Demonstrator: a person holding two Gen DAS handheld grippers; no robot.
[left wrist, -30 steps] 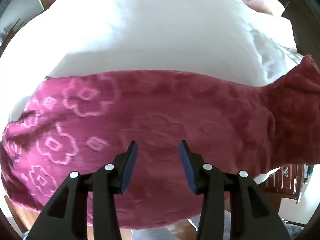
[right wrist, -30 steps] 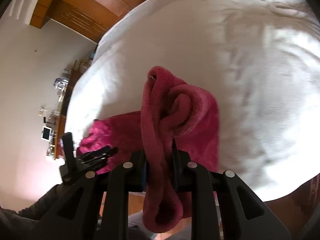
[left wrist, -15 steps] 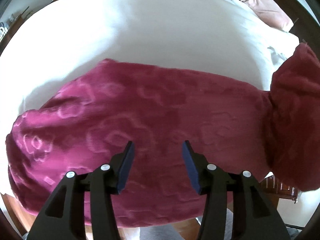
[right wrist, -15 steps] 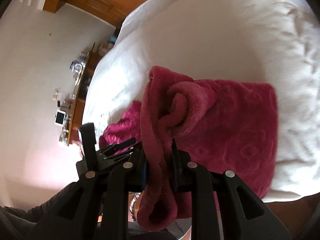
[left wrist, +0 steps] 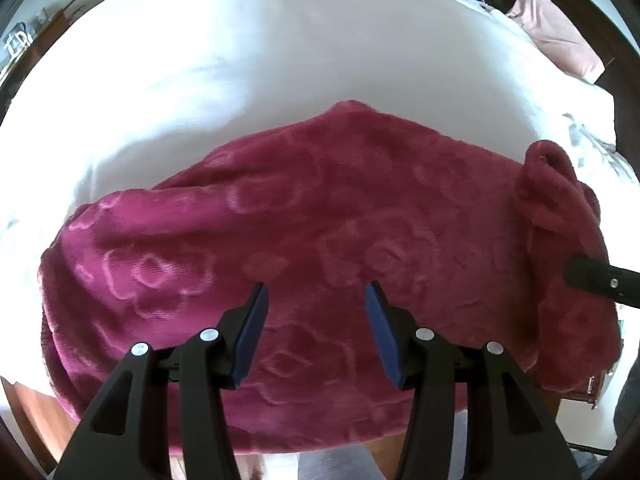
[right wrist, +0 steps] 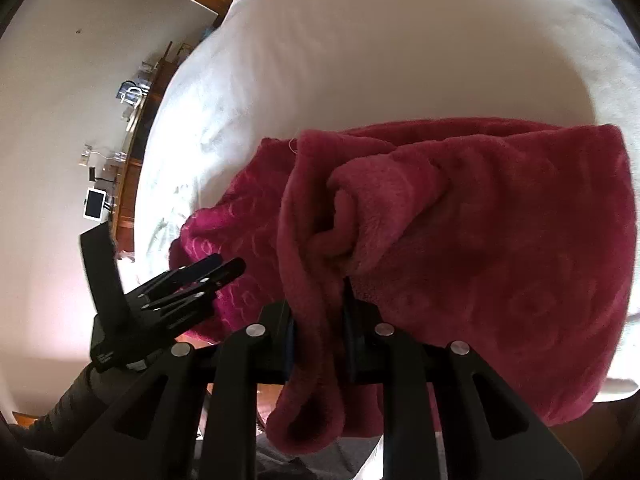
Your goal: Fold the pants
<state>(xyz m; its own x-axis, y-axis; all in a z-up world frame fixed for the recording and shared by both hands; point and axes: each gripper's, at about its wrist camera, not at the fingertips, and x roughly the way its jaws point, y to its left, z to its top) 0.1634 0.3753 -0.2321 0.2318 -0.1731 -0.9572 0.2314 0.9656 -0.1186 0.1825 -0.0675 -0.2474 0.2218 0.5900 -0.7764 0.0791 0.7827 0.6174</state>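
Note:
The dark pink fleece pants [left wrist: 328, 232] with a pale flower pattern lie across the near edge of a white bed [left wrist: 280, 48]. My left gripper [left wrist: 316, 300] is open and empty, hovering just above the middle of the pants. My right gripper [right wrist: 320, 300] is shut on a bunched end of the pants [right wrist: 316, 248], which hangs down between its fingers. That bunched end shows at the right of the left wrist view [left wrist: 556, 200], with a right gripper finger [left wrist: 600, 280] beside it. The left gripper also shows in the right wrist view [right wrist: 208, 276].
A pink pillow [left wrist: 556, 36] lies at the far right of the bed. A wooden dresser with small items [right wrist: 120, 152] stands along the white wall to the left. Wooden floor [left wrist: 36, 412] shows below the bed edge.
My right gripper has carried the bunched end of the pants leftward over the rest, so a folded layer now lies on the bed. The left gripper stayed open above the pants.

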